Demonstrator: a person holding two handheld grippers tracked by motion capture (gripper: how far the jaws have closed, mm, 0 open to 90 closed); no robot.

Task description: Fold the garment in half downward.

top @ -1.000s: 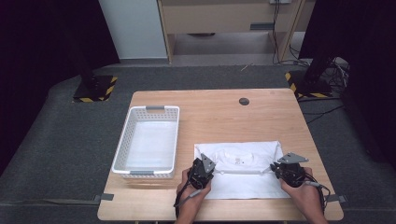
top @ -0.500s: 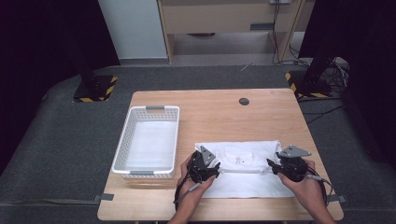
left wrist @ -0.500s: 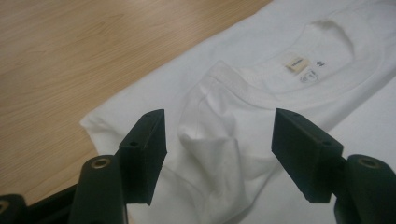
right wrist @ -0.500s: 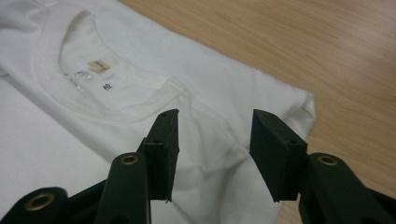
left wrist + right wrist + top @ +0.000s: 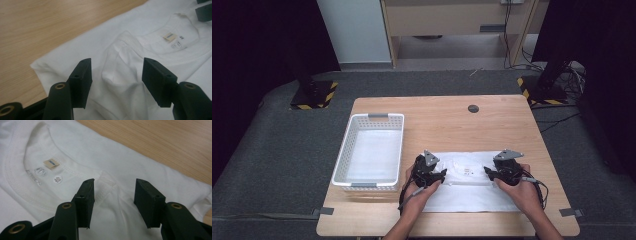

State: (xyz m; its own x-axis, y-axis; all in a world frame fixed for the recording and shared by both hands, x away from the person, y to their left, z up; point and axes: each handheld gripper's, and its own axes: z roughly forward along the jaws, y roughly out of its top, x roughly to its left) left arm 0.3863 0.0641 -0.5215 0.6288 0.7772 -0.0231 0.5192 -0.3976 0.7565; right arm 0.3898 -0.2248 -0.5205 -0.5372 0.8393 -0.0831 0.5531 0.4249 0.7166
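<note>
On the table, just right of the white basket, the white T-shirt is lying folded into a flat band, collar side up, with the neck label showing near the middle. You are holding the left gripper over the end of the shirt nearest the basket and the right gripper over the end farthest from it, both tilted down toward the cloth.

Left gripper view: the jaws are standing about half open, having just been opening and then easing back a little, with a small raised pucker of fabric sitting between them. The pads are not pressing on it, so you are gripping nothing there. Right gripper view: the jaws are likewise part open, having just been opening, straddling the shoulder seam beside the collar, again with cloth between them but no pinch.

Progress, as a judgement: the sleeves and sides are looking already tucked in, so the early folds seem done, and you are sitting between grips. What is probably left is re-pinching both ends, making at least one more fold to shorten the band, then moving the shirt over into the basket, which is holding no shirt yet. Watch the left-side pucker; it could spoil the next crease unless you smooth it first.
</note>
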